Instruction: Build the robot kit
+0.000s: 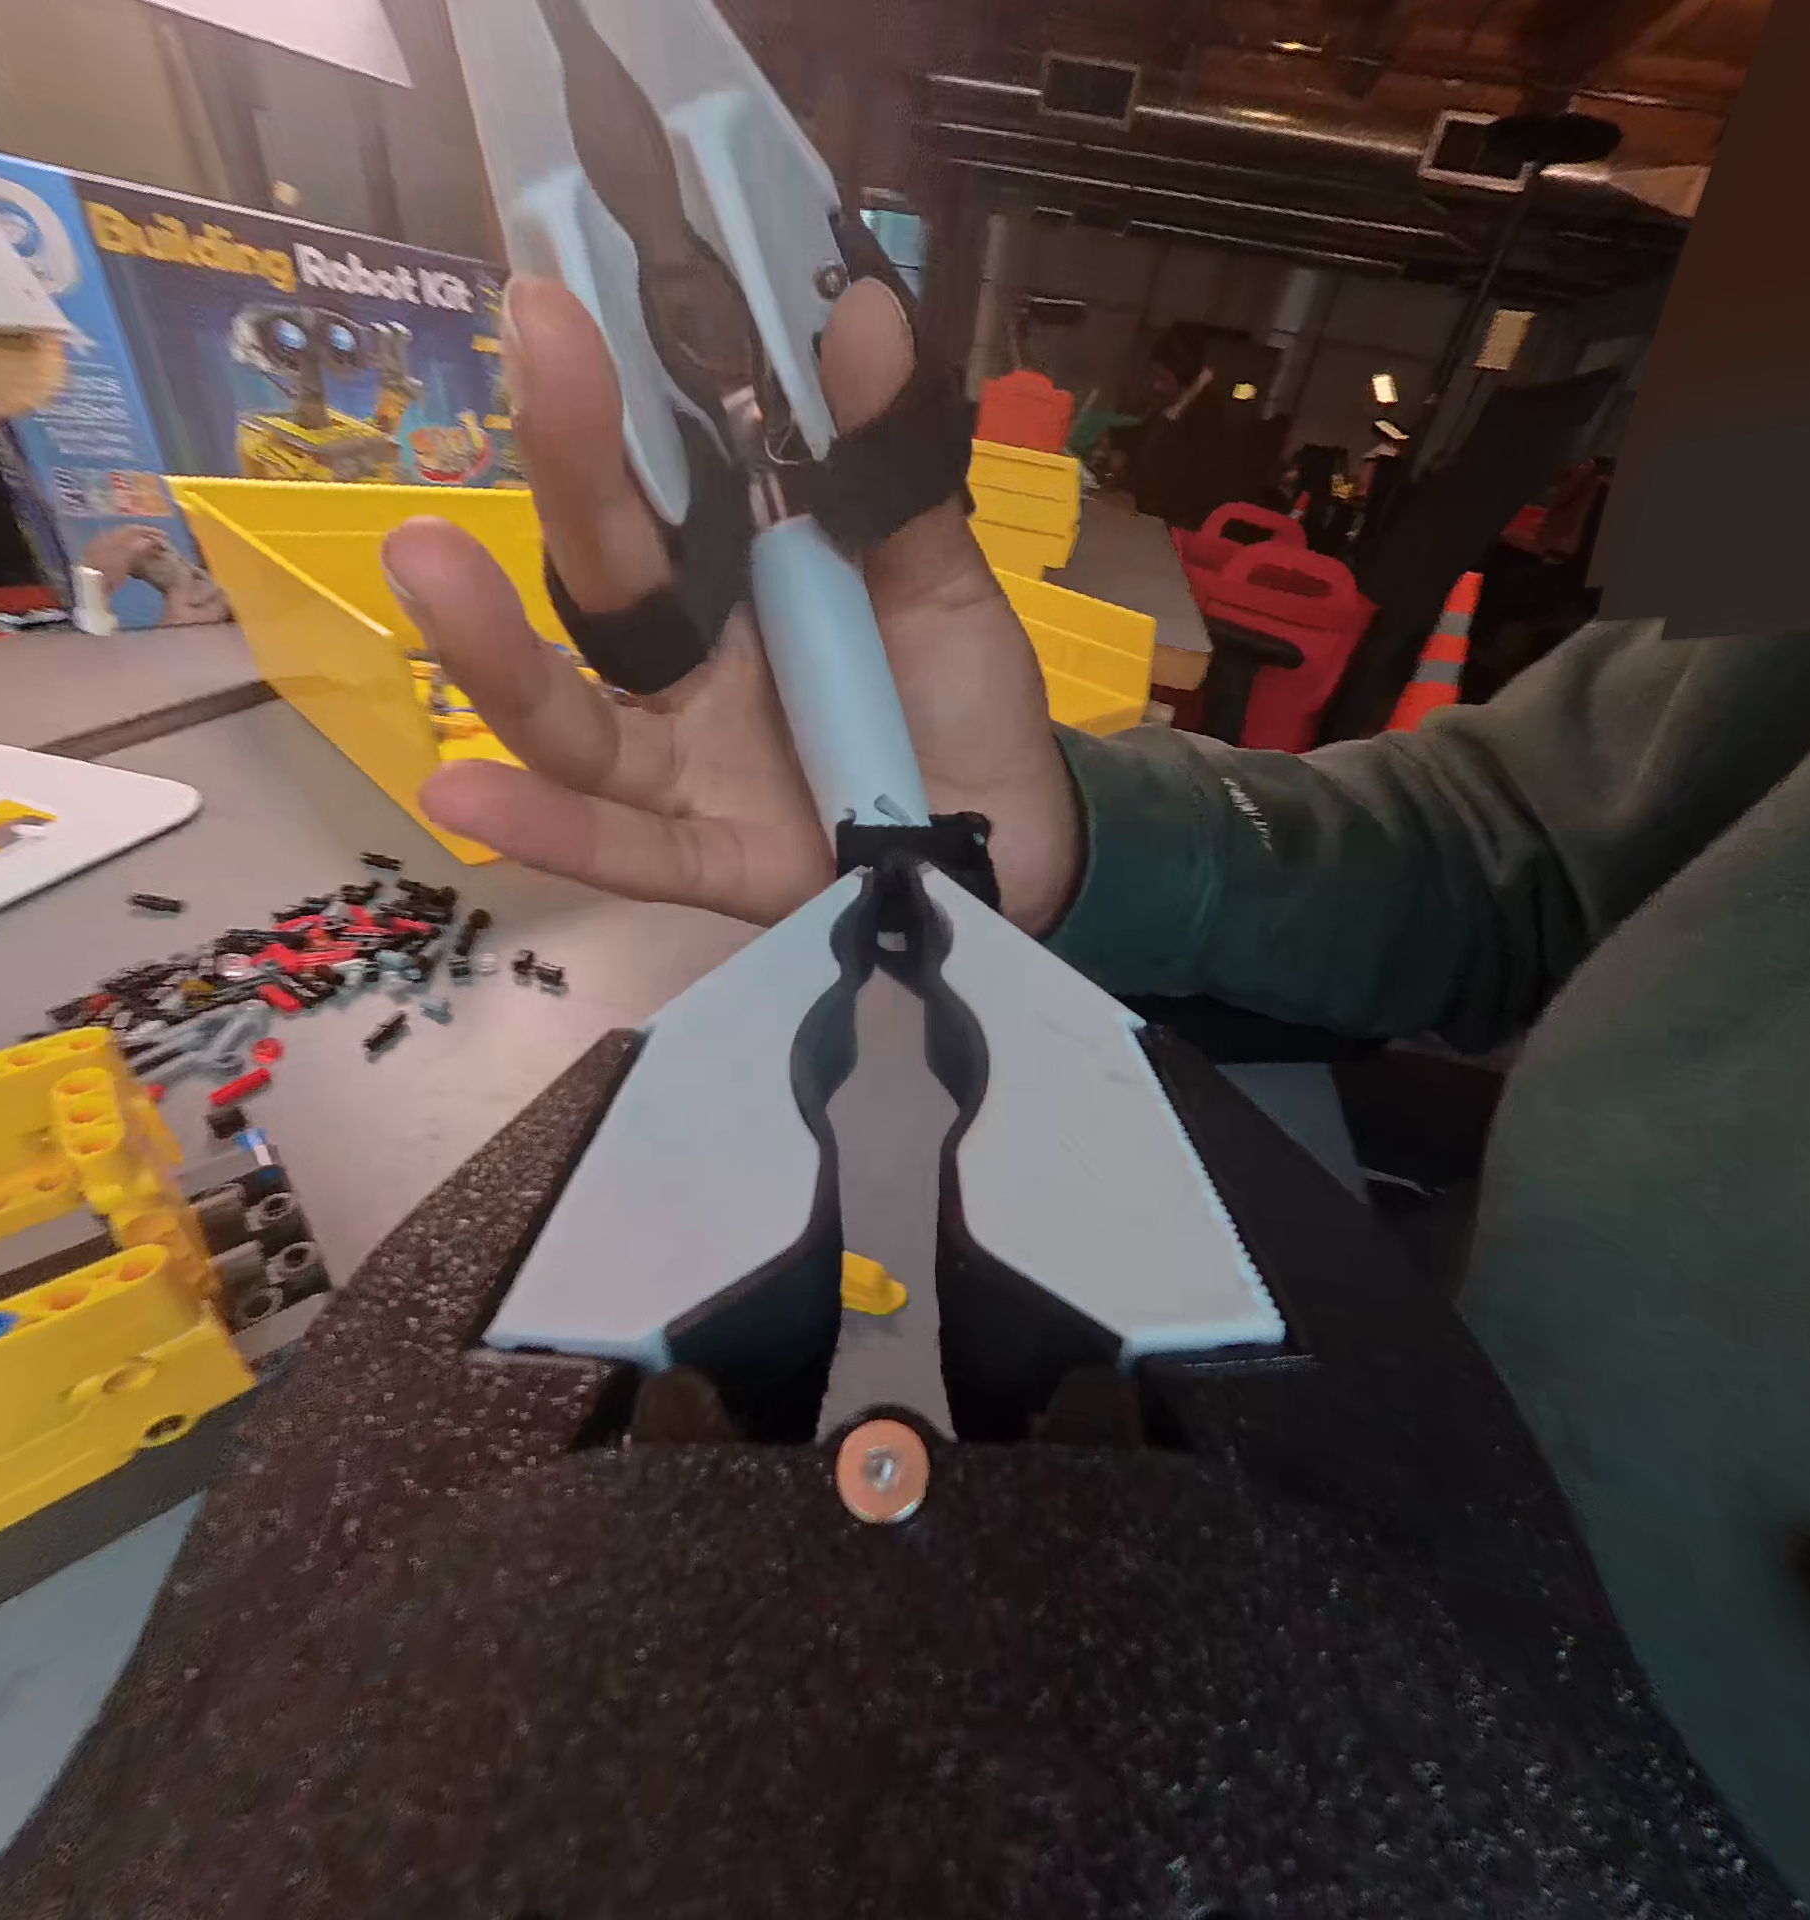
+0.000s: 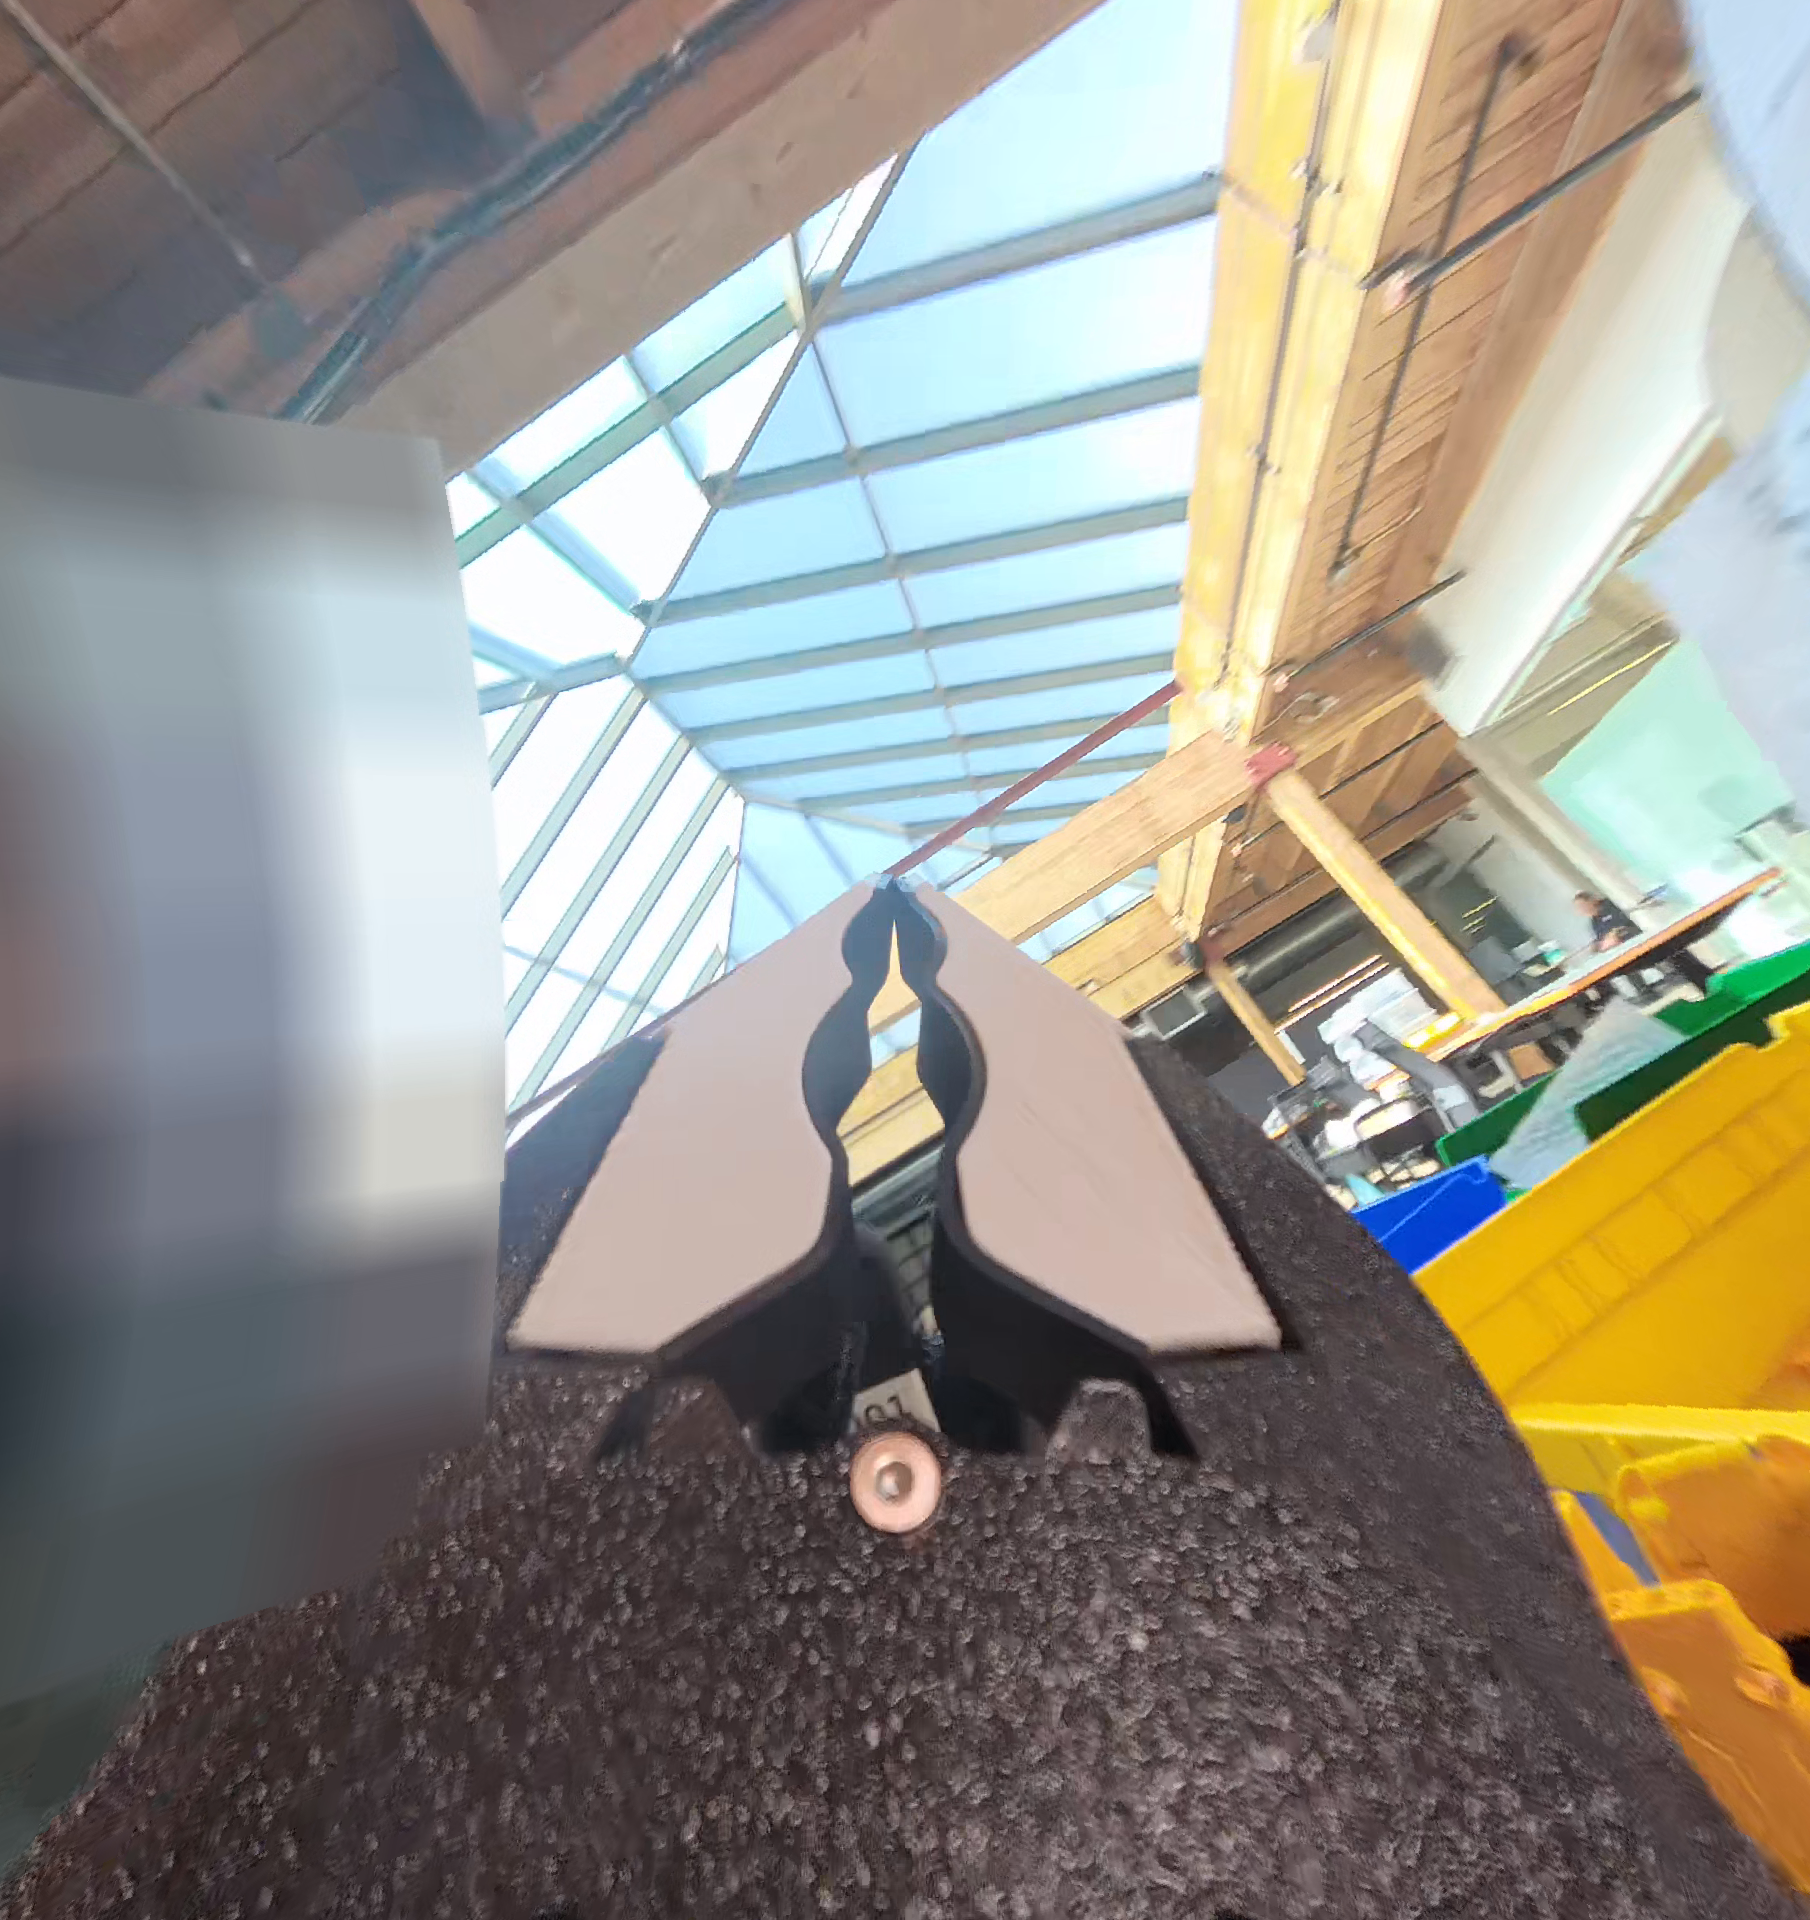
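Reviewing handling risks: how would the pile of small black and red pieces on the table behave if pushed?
The pile of small pieces would probably scatter, since the pieces lie loose. Several look like short round pins, so they may roll on the smooth grey table. They seem light and rigid.

The left claw had smooth matt grey plastic fingers on a rough, speckled black foam-like body, with a shiny metal screw. The right claw looked alike, its plates tinted beige. The bin was glossy yellow plastic; the tabletop was smooth matt grey. The sleeve seemed soft green cloth. Overhead, wooden beams looked rough beside glass panes.
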Demonstrator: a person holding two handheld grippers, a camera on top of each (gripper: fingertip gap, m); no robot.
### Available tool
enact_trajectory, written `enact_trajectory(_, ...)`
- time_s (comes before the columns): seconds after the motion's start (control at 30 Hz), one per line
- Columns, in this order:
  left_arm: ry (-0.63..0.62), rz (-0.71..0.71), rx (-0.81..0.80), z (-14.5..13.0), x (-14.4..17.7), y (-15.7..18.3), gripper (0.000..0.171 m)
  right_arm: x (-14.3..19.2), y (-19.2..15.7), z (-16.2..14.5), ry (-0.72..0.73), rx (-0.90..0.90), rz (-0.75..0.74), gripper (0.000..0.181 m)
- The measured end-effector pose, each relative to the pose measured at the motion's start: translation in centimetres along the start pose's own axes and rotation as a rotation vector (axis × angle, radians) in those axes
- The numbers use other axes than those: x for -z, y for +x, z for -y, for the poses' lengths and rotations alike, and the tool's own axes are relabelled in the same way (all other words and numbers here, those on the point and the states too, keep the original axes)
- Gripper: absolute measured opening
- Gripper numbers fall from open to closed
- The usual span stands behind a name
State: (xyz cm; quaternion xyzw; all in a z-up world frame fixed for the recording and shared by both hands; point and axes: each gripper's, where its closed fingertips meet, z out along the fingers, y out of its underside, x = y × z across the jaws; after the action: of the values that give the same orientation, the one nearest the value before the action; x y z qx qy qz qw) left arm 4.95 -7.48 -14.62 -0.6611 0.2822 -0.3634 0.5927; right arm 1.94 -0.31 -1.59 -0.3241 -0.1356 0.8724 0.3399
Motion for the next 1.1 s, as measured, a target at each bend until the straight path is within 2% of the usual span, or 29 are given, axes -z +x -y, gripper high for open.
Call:
enact_trajectory(0.07,0.015,0.084,-0.054,0.2,0.0,-0.7,0.011,0.5,1.2,0.9,0.058,-0.004,-0.069,0.000)
enact_trajectory(0.13,0.030,0.128,-0.042,0.3,-0.1,-1.4,0.014,0.7,1.7,1.3,0.078,0.034,-0.112,0.000)
enact_trajectory(0.17,0.044,0.102,0.016,0.3,-0.1,-1.4,0.016,0.6,1.5,1.3,0.076,0.038,-0.107,0.000)
enact_trajectory(0.27,0.049,-0.052,0.342,-0.3,-0.4,-1.4,0.021,0.1,0.7,0.4,0.007,0.068,-0.068,0.000)
enact_trajectory(0.33,0.026,-0.094,0.456,-0.9,-0.5,-1.5,0.020,-0.4,0.5,-0.8,-0.078,0.148,-0.078,0.000)
enact_trajectory(0.37,-0.001,-0.073,0.444,-1.3,-0.5,-1.7,0.018,-0.6,0.6,-1.5,-0.131,0.211,-0.099,0.000)
enact_trajectory(0.43,-0.090,0.045,0.280,-2.2,-0.5,-2.9,0.008,-0.9,1.4,-3.2,-0.284,0.425,-0.176,0.000)
enact_trajectory(0.53,-0.071,0.182,0.088,-0.7,0.9,-5.2,0.015,0.4,4.8,-4.0,-0.610,0.860,-0.390,0.001)
enact_trajectory(0.6,-0.075,0.264,0.053,-0.7,2.2,-7.1,0.017,3.2,7.7,-4.0,-0.873,1.152,-0.492,0.032)
enact_trajectory(0.63,-0.077,0.293,0.061,-0.8,2.9,-8.0,0.018,5.1,9.1,-4.5,-1.012,1.186,-0.530,0.056)
enact_trajectory(0.67,-0.073,0.311,0.081,-1.0,3.4,-8.7,0.018,7.0,10.3,-5.1,-1.123,1.145,-0.575,0.081)
enact_trajectory(0.7,-0.069,0.323,0.105,-1.2,3.9,-9.2,0.018,8.6,11.2,-5.5,-1.183,1.098,-0.611,0.087)
enact_trajectory(0.9,-0.092,0.321,0.162,-2.2,4.1,-10.0,0.019,14.7,13.3,-6.2,-1.333,1.045,-0.683,0.059)
enact_trajectory(1.0,-0.123,0.317,0.137,-2.7,3.8,-9.6,0.019,16.7,13.8,-5.7,-1.359,0.953,-0.733,0.019)
enact_trajectory(1.07,-0.138,0.315,0.126,-2.9,3.7,-9.5,0.019,17.7,14.4,-4.6,-1.373,0.965,-0.784,0.000)
enact_trajectory(1.1,-0.143,0.316,0.124,-3.0,3.6,-9.5,0.019,18.1,14.5,-4.5,-1.386,0.949,-0.793,0.000)
